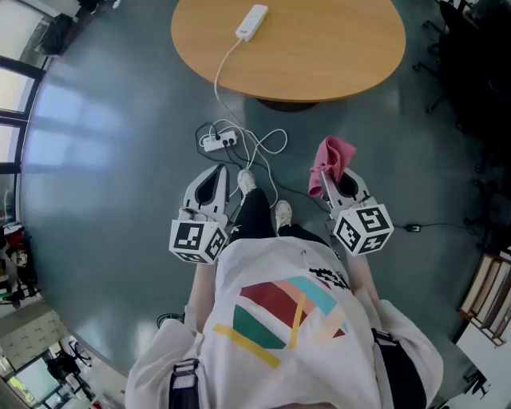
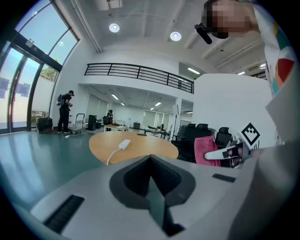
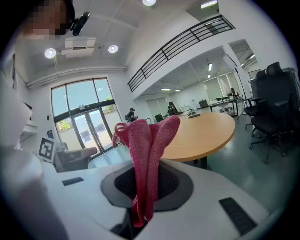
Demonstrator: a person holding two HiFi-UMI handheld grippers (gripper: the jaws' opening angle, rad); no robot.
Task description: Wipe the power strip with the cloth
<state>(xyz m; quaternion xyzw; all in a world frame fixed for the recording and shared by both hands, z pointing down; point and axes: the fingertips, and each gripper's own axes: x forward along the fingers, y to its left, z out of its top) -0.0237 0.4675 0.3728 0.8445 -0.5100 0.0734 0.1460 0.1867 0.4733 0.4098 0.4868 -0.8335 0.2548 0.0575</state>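
One cloth (image 3: 149, 140) pinched in right gripper (image 3: 147, 165) fingers (image 3: 206, 187), left gripper (image 2: 151, 161) fingers (image 2: 93, 183) pressed together, power strip (image 1: 251, 21) well beyond both.

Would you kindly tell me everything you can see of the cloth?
The cloth is pink-red with a fine, knitted-looking weave. It is soft and bunched into lengthwise folds. The right claw is shut on its lower part, and the rest stands up beyond the jaws and flops over at the top. It is held above the floor, short of the table, and touches nothing else.
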